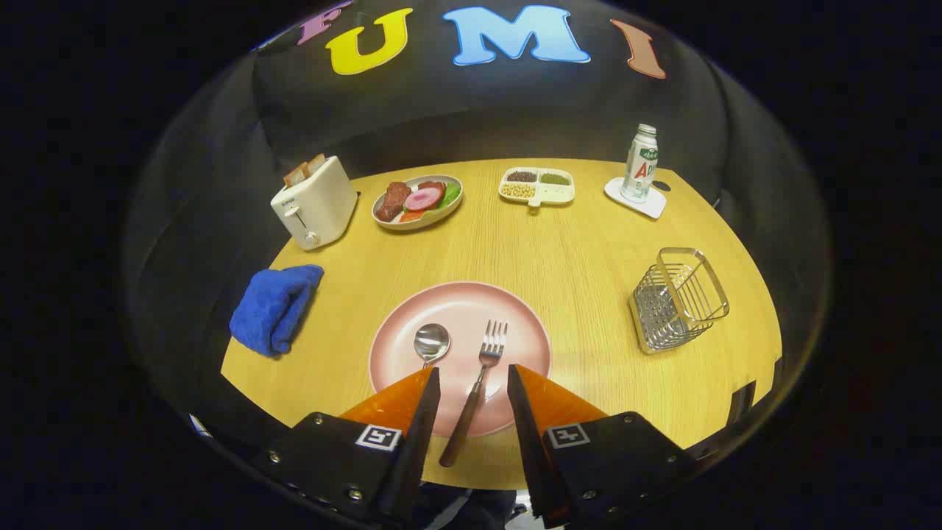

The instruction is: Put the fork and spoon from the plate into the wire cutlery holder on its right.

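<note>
Looking forward along the fingers in the gripper view, the gripper (473,375) hung above the near edge of the pink plate (460,302), fingers well apart and holding nothing. The fork (480,372) lay on the plate in the gap between them: tines pointed away toward the far side of the table, dark handle running back toward the gripper and slanting slightly left, its end past the plate's near rim. So the fork's long axis ran nearly along the line of the fingers, not across it. The handle sat between the two fingertips, closer to the left one, touching neither as far as could be told.

The spoon (430,344) lay just left of the fork, bowl ahead of the left fingertip, its handle hidden under that finger.

The wire cutlery holder (678,298) stood well off to the right of the plate, tilted in this lens, open top facing up, nothing in it.

Judgement: the fork was the nearer pick. A straight descent would bracket the handle; the spoon would need a shift left. The carry afterward goes right.
</note>
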`<act>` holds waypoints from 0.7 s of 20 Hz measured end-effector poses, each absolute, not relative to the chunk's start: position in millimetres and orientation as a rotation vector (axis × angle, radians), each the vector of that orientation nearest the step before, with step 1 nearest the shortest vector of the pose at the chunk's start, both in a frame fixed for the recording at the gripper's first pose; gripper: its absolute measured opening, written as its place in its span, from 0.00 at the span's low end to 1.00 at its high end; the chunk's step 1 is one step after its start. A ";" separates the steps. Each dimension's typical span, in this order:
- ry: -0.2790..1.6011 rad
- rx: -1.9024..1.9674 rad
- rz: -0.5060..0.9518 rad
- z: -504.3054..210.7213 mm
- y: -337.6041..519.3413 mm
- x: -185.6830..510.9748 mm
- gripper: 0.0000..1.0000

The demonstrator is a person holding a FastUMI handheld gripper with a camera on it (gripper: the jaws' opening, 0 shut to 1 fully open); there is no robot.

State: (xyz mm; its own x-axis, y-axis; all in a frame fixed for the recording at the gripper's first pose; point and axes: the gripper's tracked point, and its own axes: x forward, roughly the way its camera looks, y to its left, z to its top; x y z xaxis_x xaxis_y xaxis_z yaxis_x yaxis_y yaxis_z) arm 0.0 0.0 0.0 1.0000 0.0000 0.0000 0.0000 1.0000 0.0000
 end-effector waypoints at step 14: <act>0.205 0.013 -0.044 -44.7 1.2 66.4 0.51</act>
